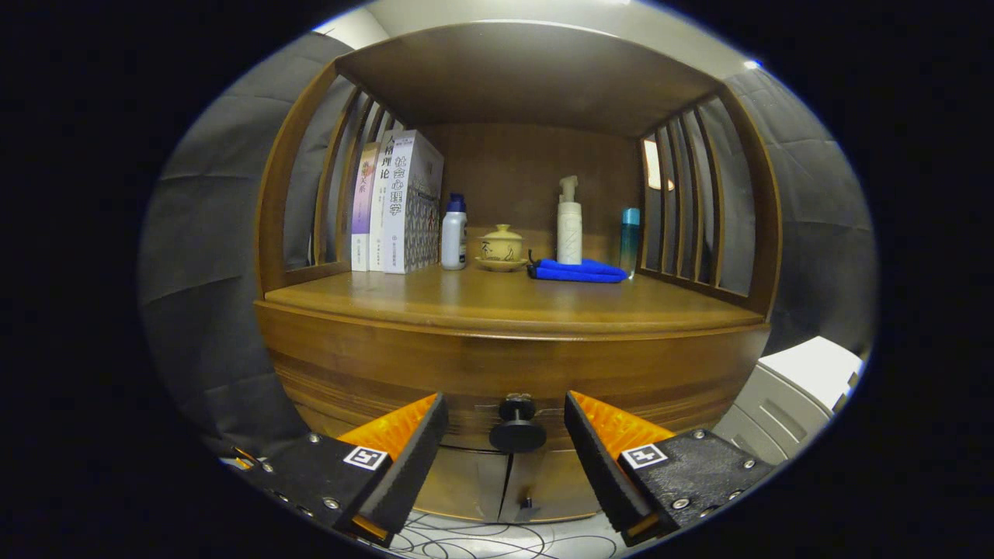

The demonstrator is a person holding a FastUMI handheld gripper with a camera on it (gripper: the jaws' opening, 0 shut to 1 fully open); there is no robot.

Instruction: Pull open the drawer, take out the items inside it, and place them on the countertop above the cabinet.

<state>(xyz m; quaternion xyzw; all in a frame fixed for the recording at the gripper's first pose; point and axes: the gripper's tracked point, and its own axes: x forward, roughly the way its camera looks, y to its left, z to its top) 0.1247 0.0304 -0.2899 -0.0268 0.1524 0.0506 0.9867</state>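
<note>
Claw (506, 435) wide, drawer knob (517, 427) between fingers, untouched. Drawer (497, 380) closed, contents hidden. Bench (497, 299) w/ bottles, books.

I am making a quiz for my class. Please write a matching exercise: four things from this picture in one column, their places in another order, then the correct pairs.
Things:
1. drawer knob
2. blue cloth
3. books
4. lidded cup

Places:
A. standing against the slats of the shelf side
B. between the open fingers of the tool
C. folded in front of the pump bottle
D. between the white bottle and the pump bottle

Pairs: 1-B, 2-C, 3-A, 4-D
</note>
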